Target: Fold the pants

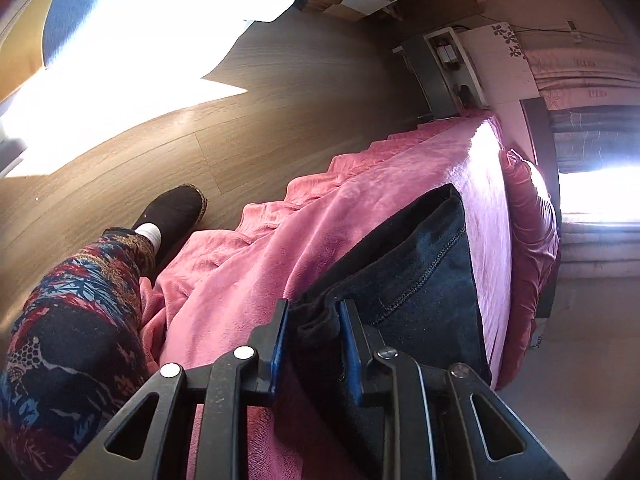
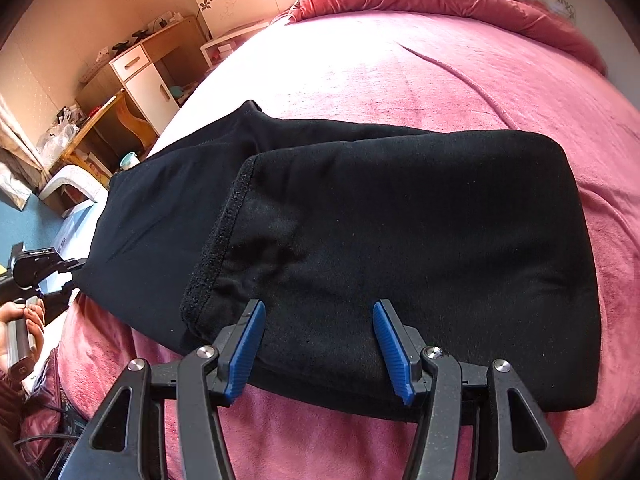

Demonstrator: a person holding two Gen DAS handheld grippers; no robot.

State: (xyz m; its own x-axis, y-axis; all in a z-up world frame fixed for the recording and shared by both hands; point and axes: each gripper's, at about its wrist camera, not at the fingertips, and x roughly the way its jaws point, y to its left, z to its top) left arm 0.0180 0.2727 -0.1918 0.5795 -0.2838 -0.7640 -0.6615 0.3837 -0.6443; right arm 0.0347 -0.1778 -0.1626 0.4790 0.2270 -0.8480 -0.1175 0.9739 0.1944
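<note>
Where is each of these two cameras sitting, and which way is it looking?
Left wrist view: sits on the left gripper, looking down along its fingers, which pinch a bunch of the black fabric pants at the edge of the pink fleece blanket; the person's patterned trouser leg and black shoe show.
Right wrist view: sits on the right gripper, facing across the bed; jaws open over the pants' near edge; a hand shows far left.
Shared: the pants, the blanket.

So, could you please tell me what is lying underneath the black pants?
The black pants lie folded over themselves on a pink blanket covering the bed. The blanket shows all around them; whatever sits directly beneath the fabric is covered.
</note>
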